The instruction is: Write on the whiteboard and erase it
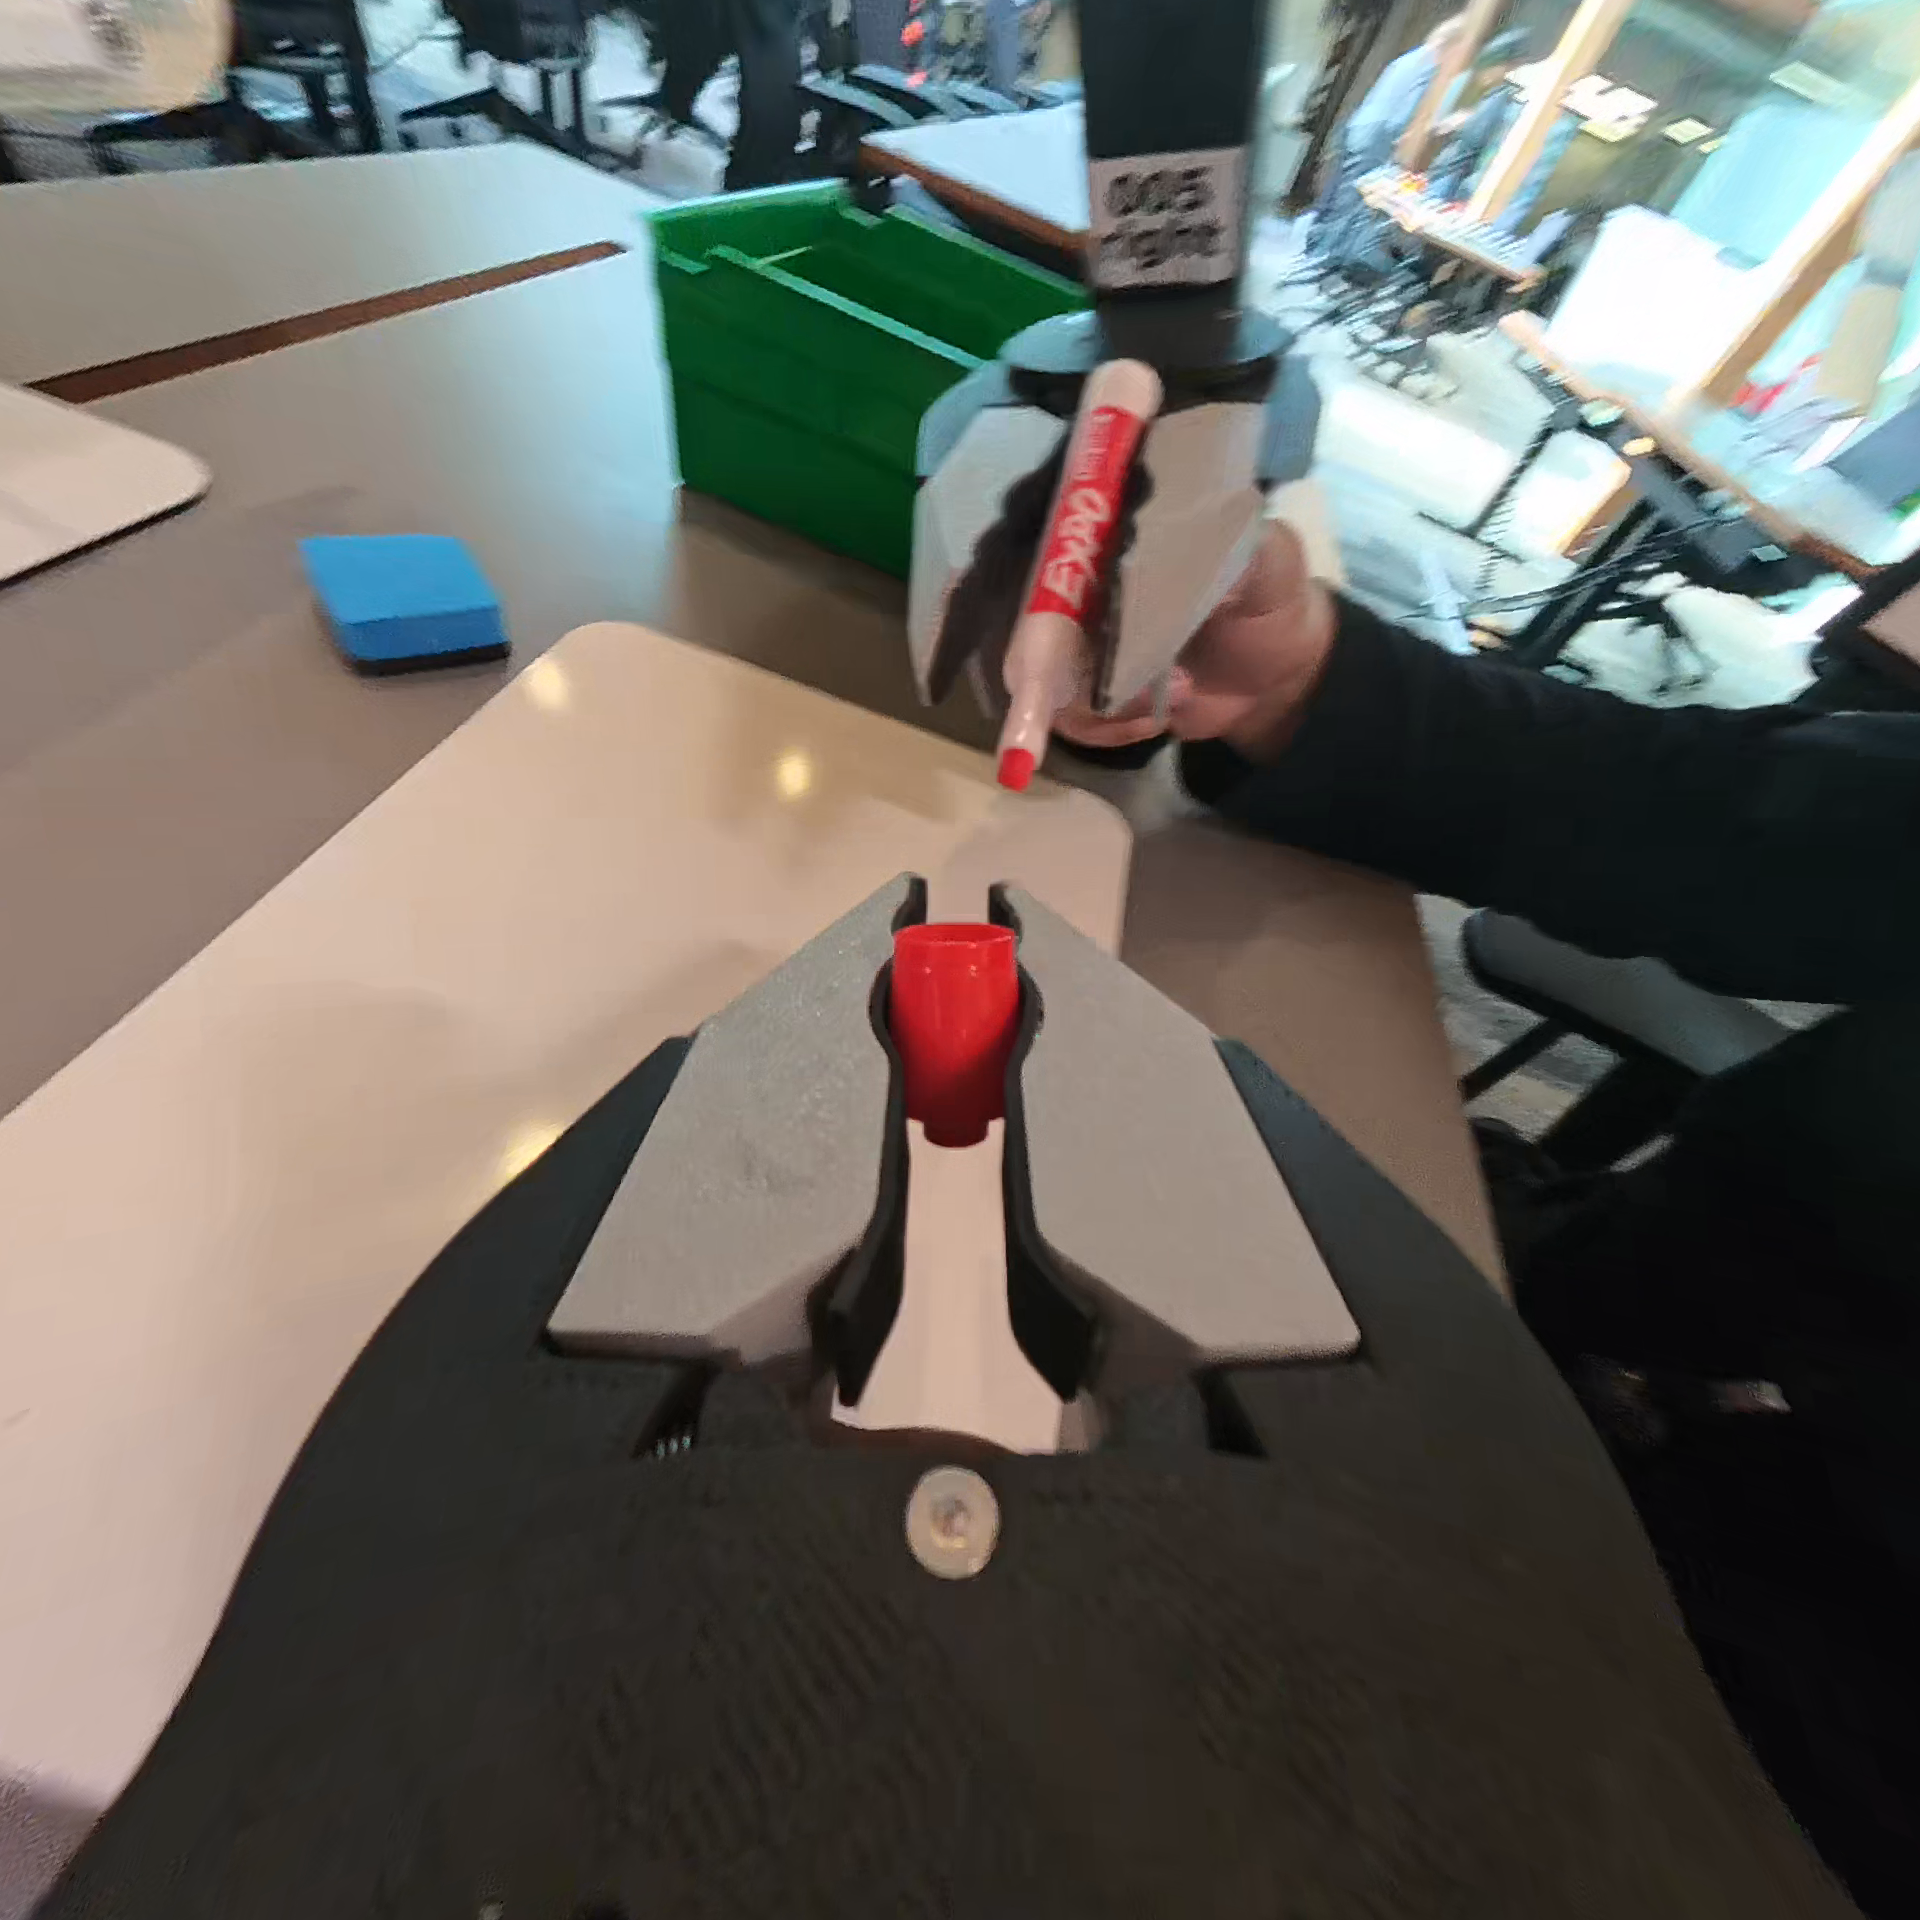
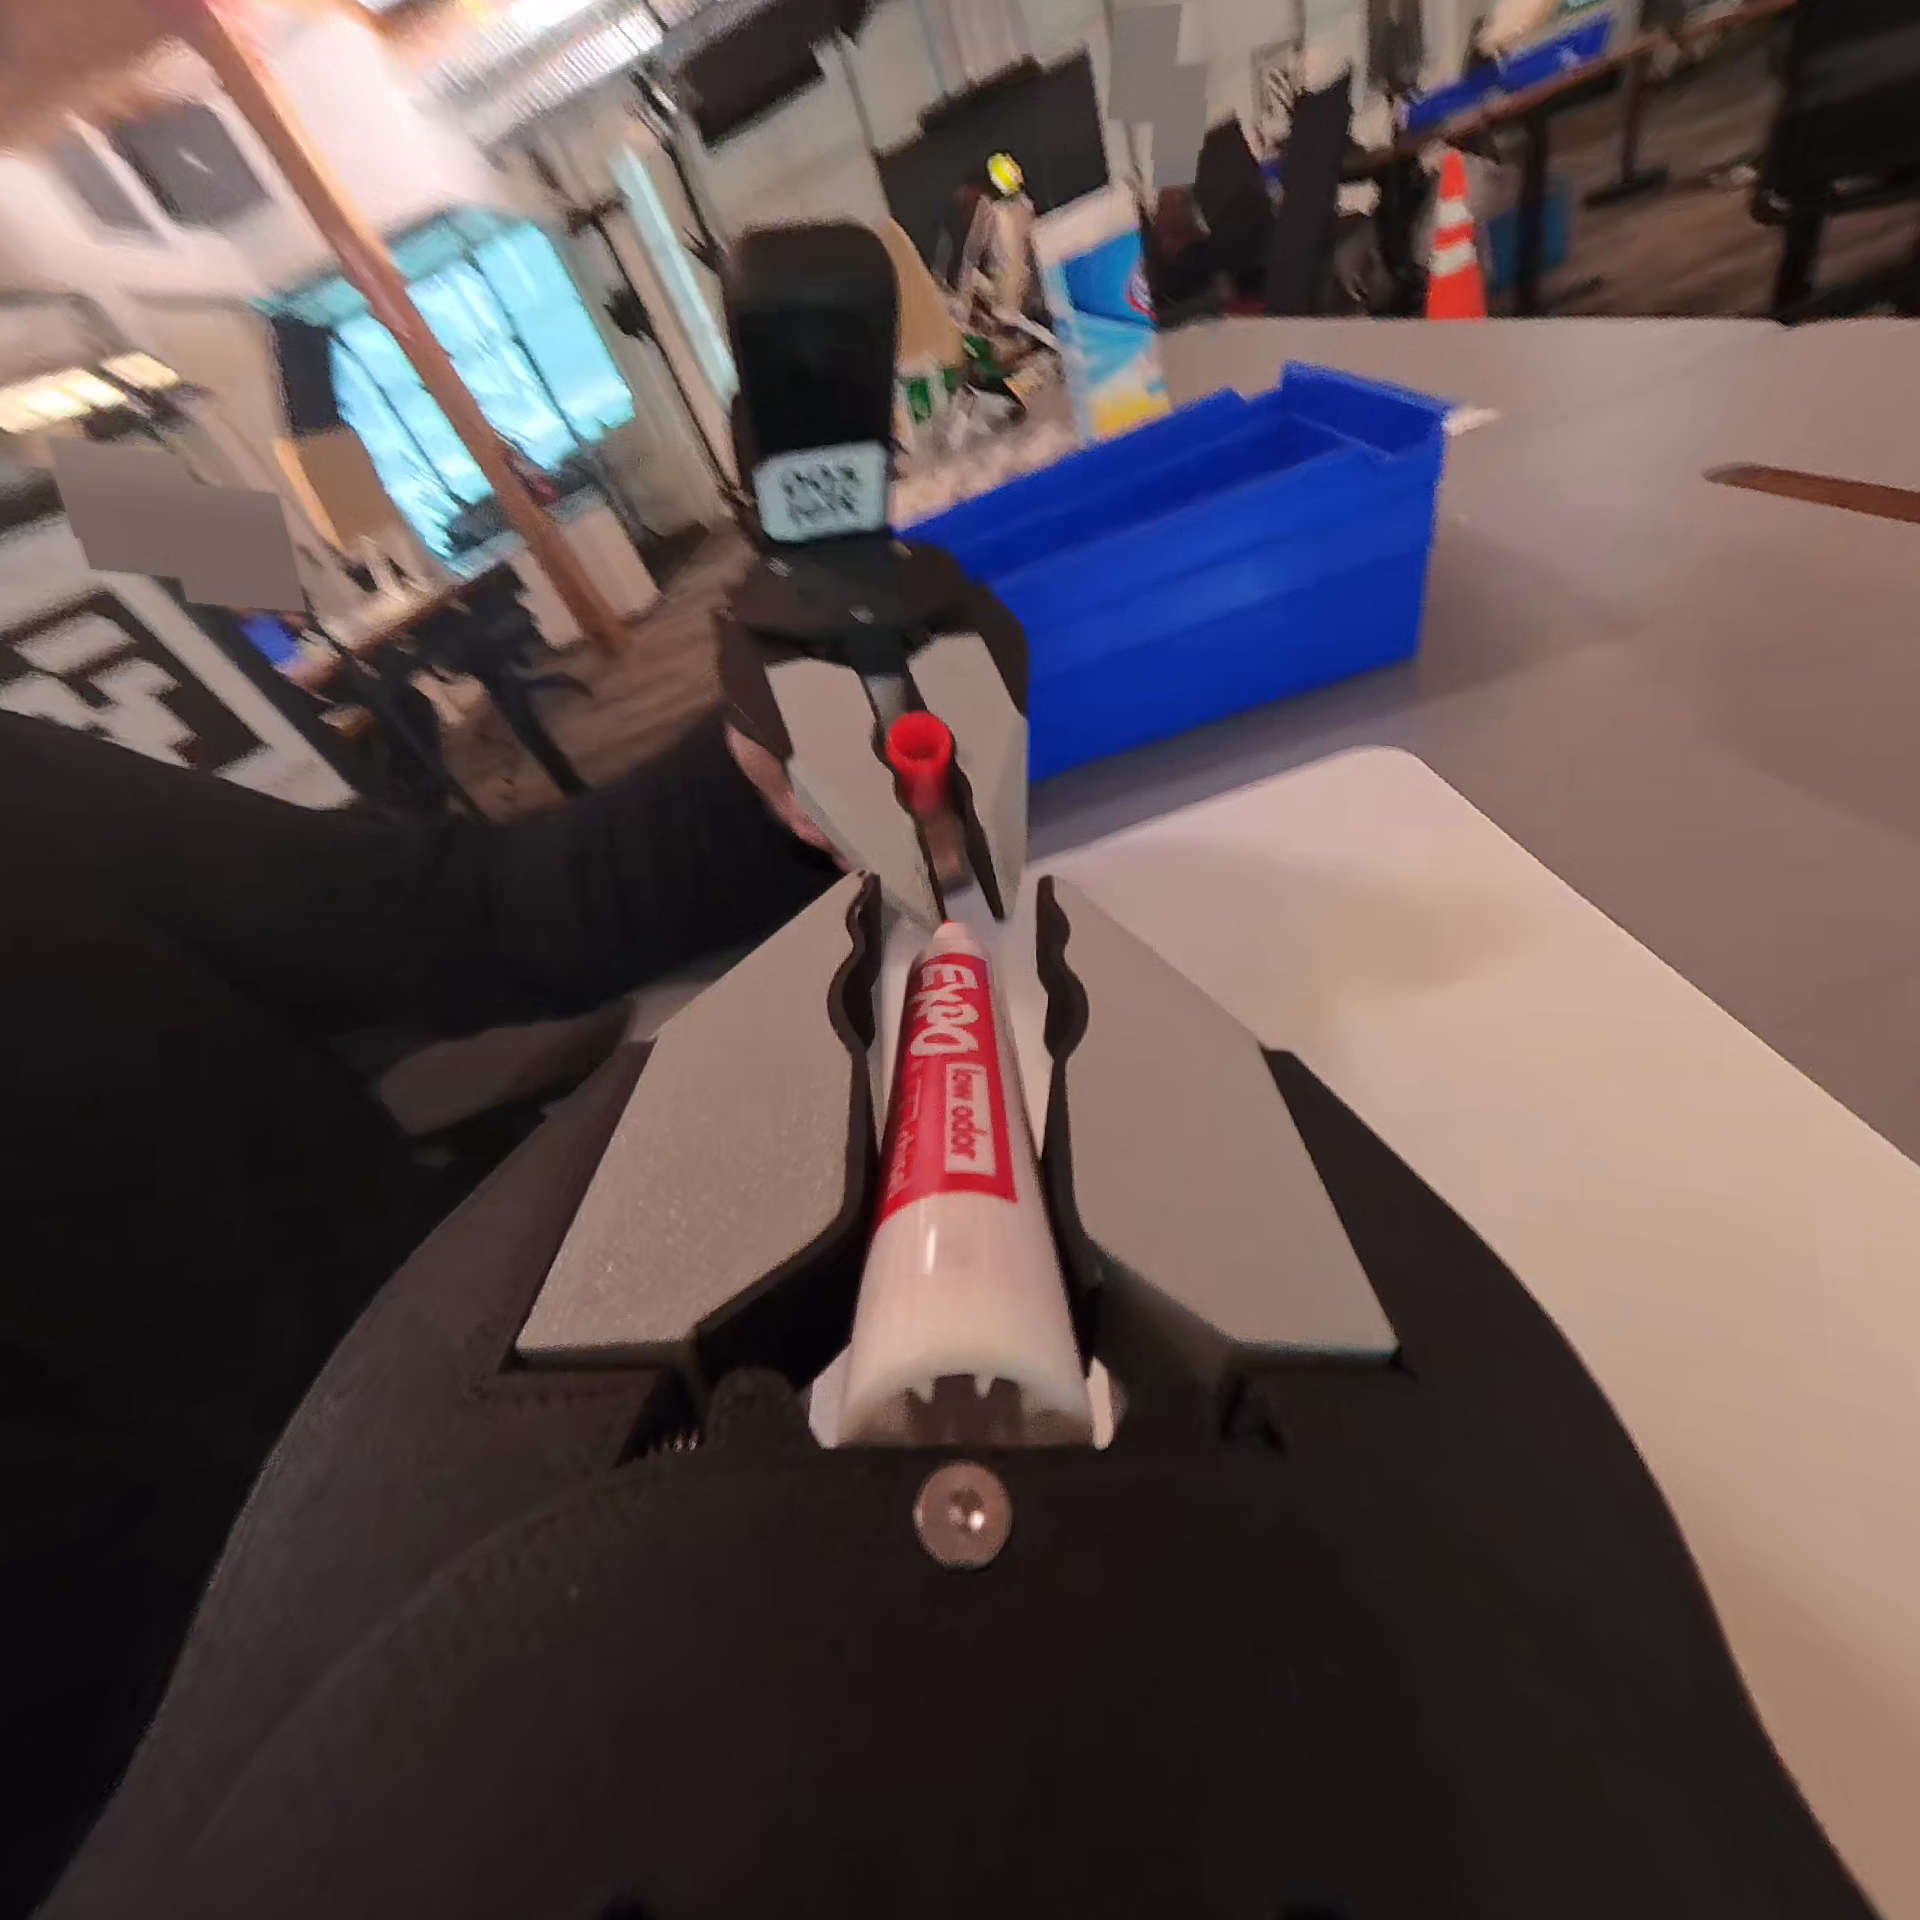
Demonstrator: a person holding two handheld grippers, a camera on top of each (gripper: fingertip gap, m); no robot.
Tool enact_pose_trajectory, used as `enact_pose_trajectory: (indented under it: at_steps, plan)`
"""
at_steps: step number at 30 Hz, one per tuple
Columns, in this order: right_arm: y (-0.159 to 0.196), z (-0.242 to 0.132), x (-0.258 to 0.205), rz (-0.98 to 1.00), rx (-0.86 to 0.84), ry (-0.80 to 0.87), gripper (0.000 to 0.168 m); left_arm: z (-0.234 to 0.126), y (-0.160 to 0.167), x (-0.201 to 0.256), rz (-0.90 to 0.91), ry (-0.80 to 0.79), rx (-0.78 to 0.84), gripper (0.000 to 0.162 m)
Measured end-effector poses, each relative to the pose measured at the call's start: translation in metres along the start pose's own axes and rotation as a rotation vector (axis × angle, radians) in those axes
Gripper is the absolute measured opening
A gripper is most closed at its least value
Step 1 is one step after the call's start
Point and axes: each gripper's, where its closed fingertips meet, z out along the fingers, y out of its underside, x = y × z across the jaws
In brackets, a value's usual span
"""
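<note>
Marker (image 2: 951, 1164) pinched lengthwise by the right gripper (image 2: 951, 935), bare red tip aimed at the whiteboard's (image 1: 520, 987) far corner, presumably for writing; cap (image 1: 953, 1023) clamped in the left gripper (image 1: 956, 904), kept clear; eraser (image 1: 403, 603) waiting on the table (image 1: 468, 416) beyond the board's far edge.

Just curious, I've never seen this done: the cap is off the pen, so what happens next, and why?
Probably the right gripper lowers the marker onto the whiteboard to write: its red tip hangs bare above the blank board, while the left gripper holds the cap aside.
</note>
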Motion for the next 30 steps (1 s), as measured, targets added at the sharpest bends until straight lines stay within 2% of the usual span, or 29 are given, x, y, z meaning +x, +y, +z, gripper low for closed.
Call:
enact_pose_trajectory:
  at_steps: [3, 7, 9, 17, 27, 30]
  plan:
    - [0.021, 0.006, 0.016, -0.031, -0.129, 0.113, 0.028, -0.005, 0.011, -0.04, 0.006, -0.212, -0.054, 0.009]
    - [0.034, 0.018, 0.022, -0.009, -0.196, 0.135, 0.028, -0.023, 0.014, -0.09, 0.011, -0.499, -0.048, 0.009]
    - [0.039, 0.026, 0.026, -0.015, -0.244, 0.157, 0.028, -0.03, 0.019, -0.104, 0.031, -0.581, -0.074, 0.009]
    - [0.042, 0.066, 0.031, -0.049, -0.312, 0.165, 0.029, -0.036, 0.019, -0.11, 0.03, -0.596, -0.066, 0.009]
    - [0.043, 0.079, 0.04, -0.006, -0.322, 0.168, 0.029, -0.059, 0.012, -0.128, 0.0, -0.679, 0.005, 0.01]
    - [0.041, 0.083, 0.042, 0.002, -0.326, 0.167, 0.029, -0.054, 0.01, -0.124, -0.049, -0.621, 0.042, 0.009]
